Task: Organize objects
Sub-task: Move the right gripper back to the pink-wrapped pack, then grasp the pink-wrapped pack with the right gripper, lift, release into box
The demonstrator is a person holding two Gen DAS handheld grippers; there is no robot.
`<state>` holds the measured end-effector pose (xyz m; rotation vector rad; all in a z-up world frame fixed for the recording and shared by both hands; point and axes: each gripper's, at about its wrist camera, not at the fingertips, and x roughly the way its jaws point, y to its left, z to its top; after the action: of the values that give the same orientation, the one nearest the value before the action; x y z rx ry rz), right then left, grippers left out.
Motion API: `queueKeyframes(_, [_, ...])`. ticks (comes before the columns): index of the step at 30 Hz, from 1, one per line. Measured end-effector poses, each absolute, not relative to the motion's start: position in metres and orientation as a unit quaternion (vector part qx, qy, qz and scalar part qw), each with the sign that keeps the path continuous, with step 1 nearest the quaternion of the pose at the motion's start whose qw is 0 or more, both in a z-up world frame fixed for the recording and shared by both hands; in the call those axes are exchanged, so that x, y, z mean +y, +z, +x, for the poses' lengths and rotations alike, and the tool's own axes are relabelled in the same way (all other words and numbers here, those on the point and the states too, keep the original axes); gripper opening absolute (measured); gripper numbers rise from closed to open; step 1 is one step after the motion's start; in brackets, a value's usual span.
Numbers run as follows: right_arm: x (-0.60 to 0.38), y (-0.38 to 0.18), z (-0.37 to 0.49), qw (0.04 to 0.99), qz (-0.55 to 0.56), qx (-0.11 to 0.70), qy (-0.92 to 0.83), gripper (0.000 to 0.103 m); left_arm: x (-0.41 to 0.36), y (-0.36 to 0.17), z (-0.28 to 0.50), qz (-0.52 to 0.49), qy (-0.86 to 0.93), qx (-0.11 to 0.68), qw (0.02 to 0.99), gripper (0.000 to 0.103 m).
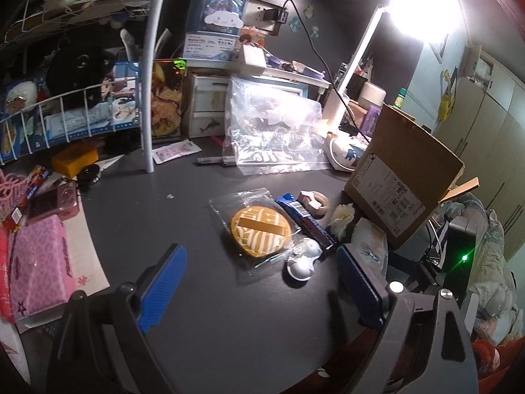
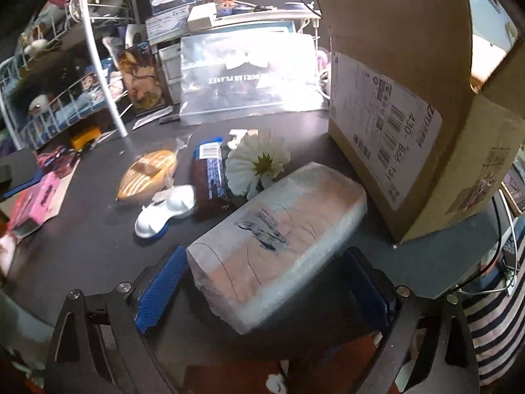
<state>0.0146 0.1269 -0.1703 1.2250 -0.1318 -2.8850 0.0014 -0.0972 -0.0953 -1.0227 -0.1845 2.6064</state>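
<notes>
Plastic-wrapped tissue pack (image 2: 279,243) lies beside cardboard box (image 2: 420,105).

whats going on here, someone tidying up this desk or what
A person is sorting a cluttered dark desk with a hand-held gripper in each hand. The right hand-held gripper is open, its fingers either side of a plastic-wrapped tissue pack lying beside an open cardboard box; it isn't clamped. The left hand-held gripper hangs open and empty above the desk, facing a bagged round orange item, a blue snack bar, a tape roll and a white flower.
</notes>
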Motion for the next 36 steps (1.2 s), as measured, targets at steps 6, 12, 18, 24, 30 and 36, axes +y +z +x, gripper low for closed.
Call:
queueKeyframes(6, [0.123,-0.165,0.003,-0.019,0.385,-0.047,-0.922,0.097,-0.102,-0.094,-0.001,-0.361,0.916,-0.069,0.159,0.091])
queueKeyframes(12, [0.125,-0.174,-0.002,-0.021,0.384,-0.046,-0.922,0.093,-0.096,-0.096,-0.004,-0.367,0.913,-0.065,0.168,0.091])
queueKeyframes(18, [0.132,-0.172,0.011,0.009,0.368,-0.04,-0.929,0.071,-0.089,-0.094,-0.006,-0.367,0.912,-0.063,0.175,0.091])
queueKeyframes(24, [0.137,-0.167,0.022,0.033,0.358,-0.018,-0.933,0.051,-0.078,-0.092,-0.009,-0.368,0.907,-0.06,0.195,0.091])
queueKeyframes(30, [0.131,-0.152,0.03,0.076,0.343,0.002,-0.936,0.045,-0.071,-0.089,-0.01,-0.375,0.895,-0.068,0.232,0.091])
queueKeyframes(36, [0.132,-0.141,0.031,0.101,0.335,0.005,-0.937,0.039,-0.064,-0.086,-0.011,-0.377,0.889,-0.066,0.253,0.091])
